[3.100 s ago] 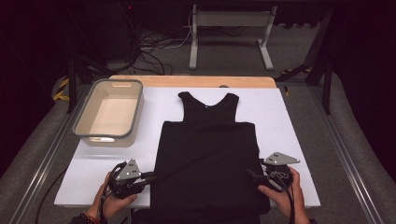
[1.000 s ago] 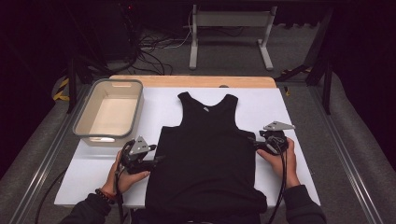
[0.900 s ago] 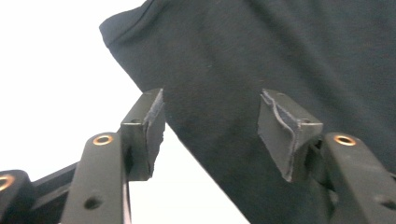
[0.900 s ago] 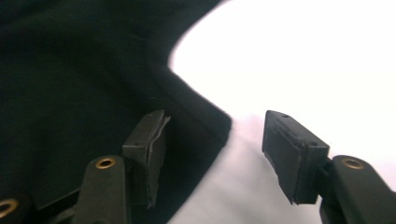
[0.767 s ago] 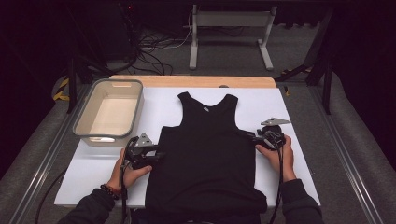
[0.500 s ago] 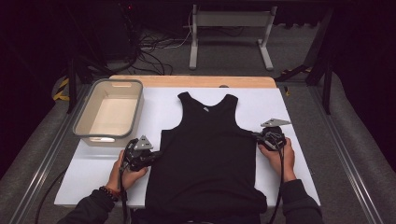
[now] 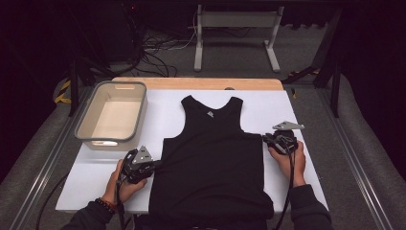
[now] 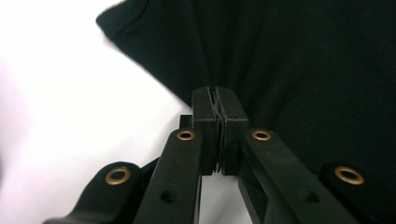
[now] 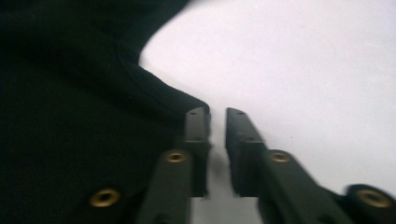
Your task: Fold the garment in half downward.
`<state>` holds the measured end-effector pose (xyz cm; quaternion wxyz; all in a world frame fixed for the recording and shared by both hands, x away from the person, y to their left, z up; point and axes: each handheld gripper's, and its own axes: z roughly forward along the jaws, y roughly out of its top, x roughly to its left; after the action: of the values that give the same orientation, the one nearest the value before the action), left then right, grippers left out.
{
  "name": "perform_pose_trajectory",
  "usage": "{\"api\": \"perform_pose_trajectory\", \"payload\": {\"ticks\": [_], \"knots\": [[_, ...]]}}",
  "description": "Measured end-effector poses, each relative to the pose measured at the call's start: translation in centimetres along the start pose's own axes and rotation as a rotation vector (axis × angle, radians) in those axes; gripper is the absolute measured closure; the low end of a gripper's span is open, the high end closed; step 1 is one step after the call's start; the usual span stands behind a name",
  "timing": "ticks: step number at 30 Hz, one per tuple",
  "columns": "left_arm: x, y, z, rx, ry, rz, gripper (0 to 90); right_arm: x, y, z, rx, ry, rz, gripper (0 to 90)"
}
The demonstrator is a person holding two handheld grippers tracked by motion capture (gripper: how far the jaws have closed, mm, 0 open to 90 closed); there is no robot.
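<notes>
While the black sleeveless cotton top (image 7: 213, 158) lies flat on the white worktop (image 7: 268, 108) between both tools, the left gripper (image 8: 216, 100) is clamped on its side edge. The right gripper (image 9: 216, 114), jaws just reopening to a narrow gap, sits at the opposite edge, pinching nothing.

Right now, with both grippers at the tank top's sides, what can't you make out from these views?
- Tank top hem: high view, cut off by the bottom edge and the person's sleeves.
- Neck label: high view, too small to read.
- Right gripper: right gripper view, blurred; a narrow gap shows between its fingers, whether cloth sits in it is unclear.
- Left gripper: left gripper view, black on black hides how much cloth is pinched.
</notes>
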<state>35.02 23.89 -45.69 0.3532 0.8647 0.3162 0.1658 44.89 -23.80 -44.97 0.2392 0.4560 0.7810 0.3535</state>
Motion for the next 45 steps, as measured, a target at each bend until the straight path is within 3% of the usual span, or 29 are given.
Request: {"api": "perform_pose_trajectory", "payload": {"ticks": [6,9,17,19,24,28,30,34,41,45], "knots": [[-0.2,0.0,0.0,-0.018,0.009,0.027,82.1,0.6,0.0,-1.3,-0.092,0.029,-0.02,62.5],[-0.5,0.1,-0.3,-0.049,0.014,0.045,76.6,1.2,0.1,-2.1,-0.149,0.062,-0.019,58.8],[-1.1,0.3,-1.0,-0.14,0.003,0.105,60.5,3.9,0.6,-4.6,-0.266,0.123,-0.073,46.4],[-1.2,0.3,-1.1,-0.151,0.002,0.111,57.3,4.7,0.5,-5.0,-0.272,0.131,-0.088,43.4],[-1.2,0.2,-1.2,-0.163,0.01,0.11,41.8,6.8,-0.3,-5.7,-0.269,0.125,-0.18,35.3],[-1.3,0.0,-1.2,-0.17,0.017,0.106,34.6,7.9,-1.2,-6.1,-0.278,0.153,-0.175,29.9],[-1.4,-0.1,-1.1,-0.17,0.025,0.108,30.2,8.4,-1.5,-6.2,-0.276,0.145,-0.194,28.5],[-1.4,-0.1,-1.1,-0.18,0.019,0.105,25.1,9.0,-1.7,-6.5,-0.292,0.149,-0.188,24.2],[-1.4,-0.2,-1.0,-0.173,0.018,0.1,19.0,9.3,-1.8,-6.6,-0.301,0.156,-0.19,21.2],[-1.2,-0.3,-1.2,-0.199,0.019,0.083,17.7,9.4,-1.8,-6.4,-0.299,0.158,-0.189,19.8]]}}
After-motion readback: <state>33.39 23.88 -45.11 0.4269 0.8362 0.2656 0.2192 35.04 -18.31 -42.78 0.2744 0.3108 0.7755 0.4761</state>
